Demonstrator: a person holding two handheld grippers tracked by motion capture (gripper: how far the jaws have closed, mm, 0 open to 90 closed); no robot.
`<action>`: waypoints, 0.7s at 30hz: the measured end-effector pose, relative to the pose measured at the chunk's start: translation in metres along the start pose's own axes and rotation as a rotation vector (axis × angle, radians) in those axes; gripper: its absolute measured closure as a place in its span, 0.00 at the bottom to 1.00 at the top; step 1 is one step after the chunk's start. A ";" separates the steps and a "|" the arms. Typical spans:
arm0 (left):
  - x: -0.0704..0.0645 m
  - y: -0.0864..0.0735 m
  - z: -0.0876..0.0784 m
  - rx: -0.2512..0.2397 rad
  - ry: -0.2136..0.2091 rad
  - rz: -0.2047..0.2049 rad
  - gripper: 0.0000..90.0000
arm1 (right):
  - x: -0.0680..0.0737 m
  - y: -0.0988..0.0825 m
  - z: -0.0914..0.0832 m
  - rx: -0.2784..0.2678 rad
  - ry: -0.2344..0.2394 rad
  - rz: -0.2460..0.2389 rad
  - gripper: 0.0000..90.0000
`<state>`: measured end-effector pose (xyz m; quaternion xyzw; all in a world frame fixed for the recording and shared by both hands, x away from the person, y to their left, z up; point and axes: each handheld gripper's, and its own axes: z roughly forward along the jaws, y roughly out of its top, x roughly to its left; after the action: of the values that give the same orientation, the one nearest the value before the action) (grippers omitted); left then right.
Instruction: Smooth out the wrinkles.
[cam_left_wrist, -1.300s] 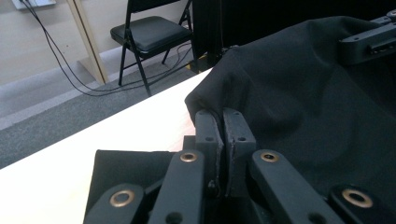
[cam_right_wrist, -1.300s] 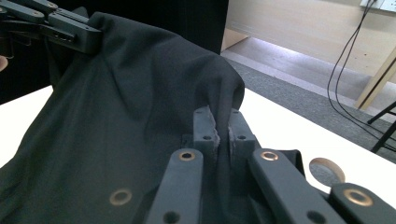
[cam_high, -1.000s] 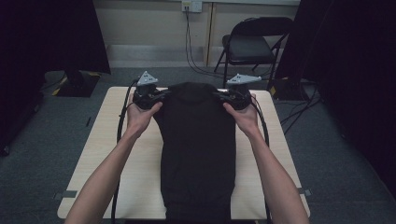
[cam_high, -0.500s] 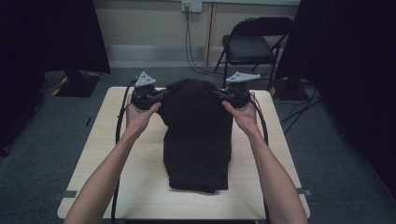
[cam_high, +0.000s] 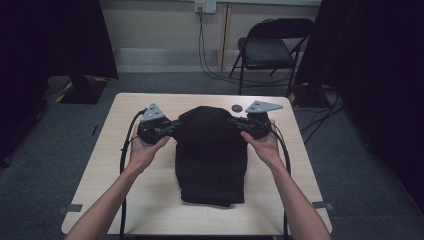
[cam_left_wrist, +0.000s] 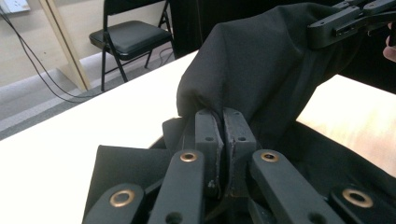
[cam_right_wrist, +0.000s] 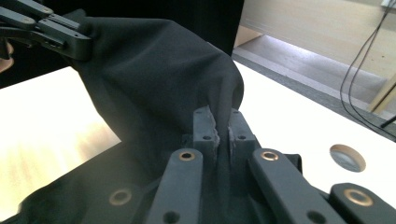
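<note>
A black garment (cam_high: 212, 165) lies lengthwise on the light wooden table (cam_high: 125, 195), its far end raised in a hump between the two grippers. My left gripper (cam_high: 169, 127) pinches the hump's left corner, and my right gripper (cam_high: 238, 123) pinches its right corner. In the left gripper view the jaws are shut on a fold of black cloth (cam_left_wrist: 261, 70), with the right gripper (cam_left_wrist: 348, 18) farther off at the top right. In the right gripper view the jaws clamp the cloth (cam_right_wrist: 154, 79), and the left gripper (cam_right_wrist: 46, 30) is at the top left.
A round cable hole (cam_high: 236, 107) sits in the table just behind the garment, also seen as a hole (cam_right_wrist: 348, 157) in the right gripper view. A black folding chair (cam_high: 272, 47) stands beyond the table. Cables (cam_high: 210, 65) run along the floor, and dark curtains hang on both sides.
Both hands have come nearer and lower, carrying the held end over the garment. The garment's near end has drawn up from the table's front edge, and the cloth is now shorter and doubled.
</note>
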<state>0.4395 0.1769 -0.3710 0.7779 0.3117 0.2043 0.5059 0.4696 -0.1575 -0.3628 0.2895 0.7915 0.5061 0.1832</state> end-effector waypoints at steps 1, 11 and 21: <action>-0.003 -0.003 -0.003 0.000 -0.005 0.001 0.96 | 0.003 -0.003 -0.002 -0.001 0.007 -0.002 0.95; -0.023 -0.046 -0.021 0.025 -0.063 -0.034 0.96 | 0.034 -0.043 -0.017 0.017 0.071 -0.013 0.94; -0.048 -0.078 -0.030 0.097 -0.134 -0.040 0.95 | 0.061 -0.086 -0.028 0.092 0.122 -0.015 0.93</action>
<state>0.3644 0.1866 -0.4301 0.8071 0.3021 0.1262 0.4913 0.3832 -0.1659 -0.4286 0.2604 0.8259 0.4843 0.1248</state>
